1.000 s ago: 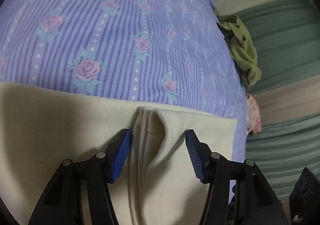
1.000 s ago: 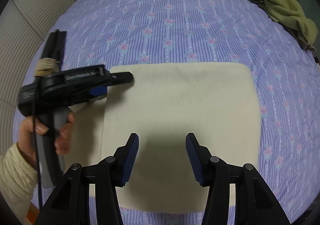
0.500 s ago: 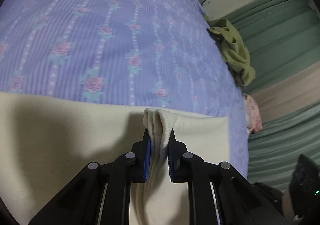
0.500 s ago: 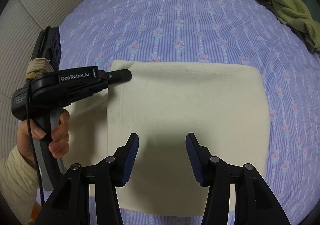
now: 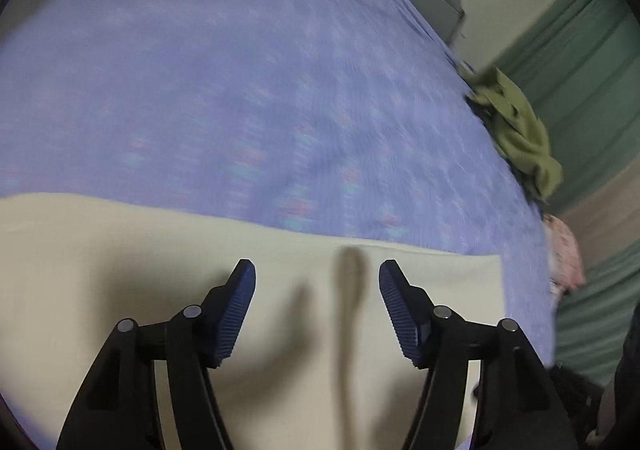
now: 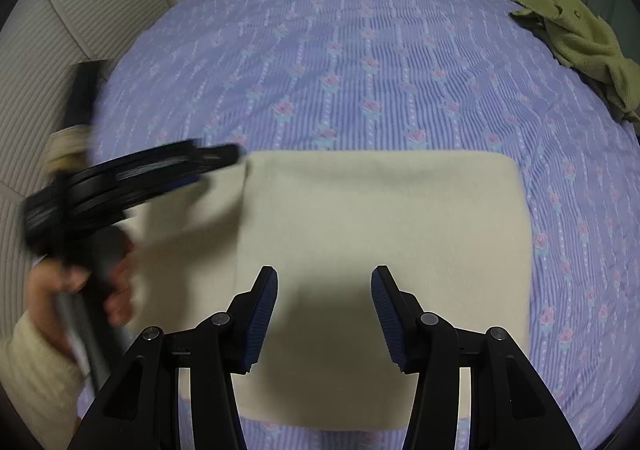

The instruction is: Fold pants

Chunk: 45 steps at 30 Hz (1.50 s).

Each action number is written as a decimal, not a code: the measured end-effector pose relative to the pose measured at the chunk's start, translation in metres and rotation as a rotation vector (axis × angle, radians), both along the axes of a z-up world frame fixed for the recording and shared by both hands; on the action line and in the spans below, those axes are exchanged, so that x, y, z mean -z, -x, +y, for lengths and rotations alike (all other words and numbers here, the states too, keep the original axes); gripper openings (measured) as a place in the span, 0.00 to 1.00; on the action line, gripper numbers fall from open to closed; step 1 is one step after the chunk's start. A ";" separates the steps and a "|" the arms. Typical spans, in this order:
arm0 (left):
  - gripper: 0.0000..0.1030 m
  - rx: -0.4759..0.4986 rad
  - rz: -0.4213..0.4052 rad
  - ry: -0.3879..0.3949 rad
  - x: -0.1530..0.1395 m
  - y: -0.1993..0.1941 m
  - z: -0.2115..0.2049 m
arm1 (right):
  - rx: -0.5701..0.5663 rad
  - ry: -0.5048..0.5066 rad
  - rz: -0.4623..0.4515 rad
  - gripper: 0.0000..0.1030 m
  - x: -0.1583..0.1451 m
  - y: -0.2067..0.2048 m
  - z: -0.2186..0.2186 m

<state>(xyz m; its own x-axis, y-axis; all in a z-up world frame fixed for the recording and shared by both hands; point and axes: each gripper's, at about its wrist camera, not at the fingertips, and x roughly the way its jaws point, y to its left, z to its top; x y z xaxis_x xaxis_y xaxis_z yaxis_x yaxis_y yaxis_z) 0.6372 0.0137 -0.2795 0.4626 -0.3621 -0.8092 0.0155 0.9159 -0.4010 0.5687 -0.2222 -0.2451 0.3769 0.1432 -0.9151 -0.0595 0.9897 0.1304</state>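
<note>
Right wrist view gives me the purple striped rose-print bedspread (image 6: pixel 360 61), with the folded cream fabric pants (image 6: pixel 384 226) lying flat on its near part, long axis across the bed, the unfolded end pointing left. An olive green crumpled garment (image 6: pixel 580 37) sits far right. My right gripper (image 6: pixel 324 314) hovers spread over them; my left gripper (image 5: pixel 316 310) is spread too, empty.

Cream pants (image 6: pixel 380 226), lavender rose-striped bedspread (image 6: pixel 360 61)
</note>
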 end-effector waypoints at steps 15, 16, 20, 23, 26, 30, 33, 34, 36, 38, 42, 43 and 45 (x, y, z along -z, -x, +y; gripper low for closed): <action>0.63 -0.472 0.068 0.146 0.034 0.144 0.249 | -0.251 -0.050 -0.015 0.71 0.006 0.003 0.176; 0.62 -0.499 0.075 0.179 0.042 0.145 0.258 | -0.275 -0.048 -0.010 0.71 0.008 0.004 0.187; 0.62 -0.575 0.089 0.241 0.068 0.141 0.273 | -0.352 -0.026 0.012 0.71 0.017 0.009 0.224; 0.62 -0.597 0.123 0.292 0.088 0.138 0.286 | -0.395 -0.011 0.017 0.71 0.020 0.012 0.242; 0.64 -0.617 0.133 0.359 0.103 0.135 0.295 | -0.406 0.005 0.015 0.71 0.022 0.009 0.248; 0.69 -0.652 0.120 0.453 0.109 0.126 0.304 | -0.379 0.010 0.045 0.71 0.031 -0.001 0.252; 0.73 -0.692 0.087 0.582 0.115 0.119 0.301 | -0.362 0.010 0.063 0.71 0.033 0.000 0.248; 0.71 -0.690 0.098 0.585 0.118 0.113 0.296 | -0.360 0.015 0.063 0.71 0.032 0.001 0.246; 0.51 -0.675 0.110 0.511 0.112 0.106 0.284 | -0.367 0.021 0.063 0.71 0.031 0.004 0.244; 0.30 -0.634 0.092 0.421 0.093 0.104 0.273 | -0.372 0.021 0.055 0.71 0.029 0.005 0.241; 0.23 -0.540 -0.021 0.267 0.031 0.109 0.247 | -0.349 0.006 0.025 0.71 0.014 0.003 0.215; 0.23 -0.513 -0.049 0.202 0.011 0.110 0.235 | -0.334 -0.007 0.013 0.71 0.008 0.002 0.203; 0.23 -0.450 -0.097 0.034 -0.028 0.105 0.207 | -0.299 -0.023 -0.010 0.71 -0.005 0.001 0.181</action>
<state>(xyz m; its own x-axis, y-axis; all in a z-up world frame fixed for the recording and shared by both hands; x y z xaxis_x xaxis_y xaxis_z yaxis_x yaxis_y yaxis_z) 0.5325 0.2203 -0.2511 0.6529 -0.1335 -0.7456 -0.3416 0.8266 -0.4472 0.5674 -0.0412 -0.2398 0.3237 0.2700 -0.9068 -0.3495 0.9248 0.1506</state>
